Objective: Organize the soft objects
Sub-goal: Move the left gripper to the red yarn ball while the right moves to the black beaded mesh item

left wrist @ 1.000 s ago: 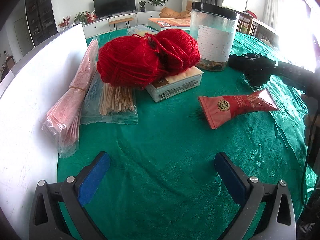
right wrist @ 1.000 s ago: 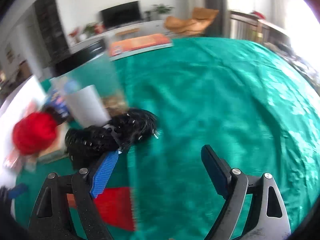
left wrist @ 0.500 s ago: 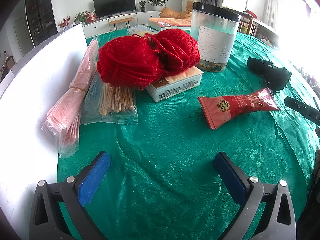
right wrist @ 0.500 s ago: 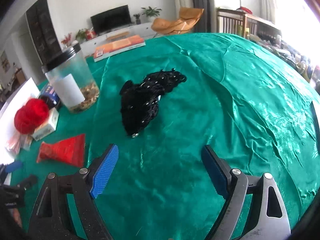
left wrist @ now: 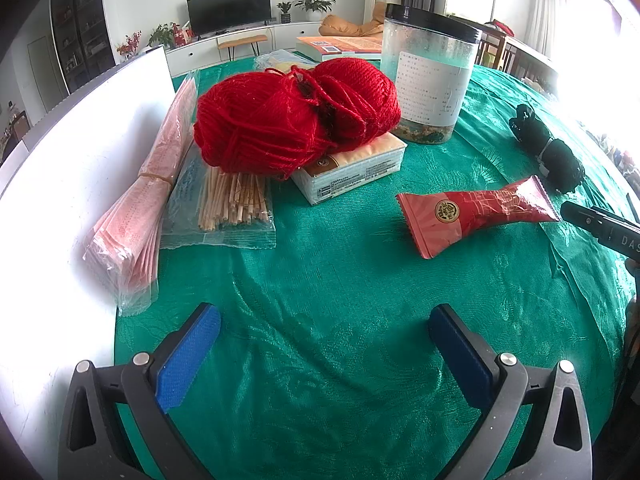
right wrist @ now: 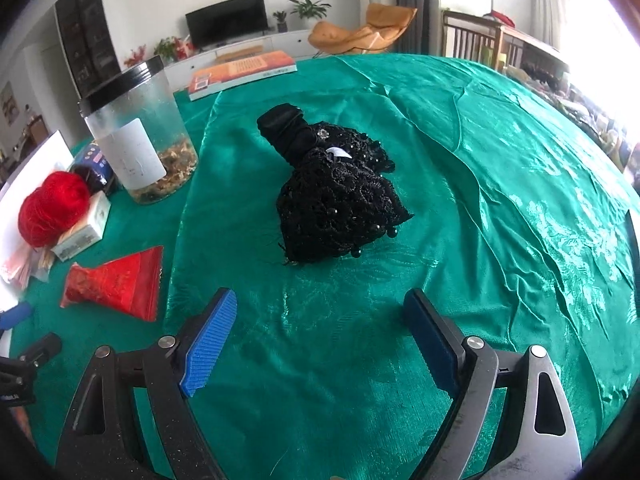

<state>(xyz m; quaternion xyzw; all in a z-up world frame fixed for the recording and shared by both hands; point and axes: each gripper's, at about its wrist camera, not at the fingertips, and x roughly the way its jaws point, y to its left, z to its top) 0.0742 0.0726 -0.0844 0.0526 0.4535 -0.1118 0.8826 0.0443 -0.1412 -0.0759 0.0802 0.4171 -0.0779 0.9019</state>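
Note:
Two balls of red yarn (left wrist: pixel 296 120) rest on a small white box (left wrist: pixel 352 172) at the back of the green tablecloth (left wrist: pixel 340 300); the yarn (right wrist: pixel 52 208) shows at far left in the right wrist view. A black beaded lace piece (right wrist: pixel 336 196) lies bunched on the cloth, a short way ahead of my right gripper (right wrist: pixel 320 340), which is open and empty. The same lace piece (left wrist: pixel 548 148) sits at the right in the left wrist view. My left gripper (left wrist: pixel 324 352) hangs open over bare cloth, empty.
A red foil packet (left wrist: pixel 472 216) lies mid-right. A clear jar with a black lid (left wrist: pixel 430 80) stands behind the yarn. A bag of wooden sticks (left wrist: pixel 224 200) and pink packets (left wrist: pixel 152 200) lie beside a white board (left wrist: pixel 60 184) on the left. A book (right wrist: pixel 244 72) lies at the back.
The right gripper has let go of the black lace piece beside the jar and drawn back; the piece now lies on the cloth. The left gripper has not moved.

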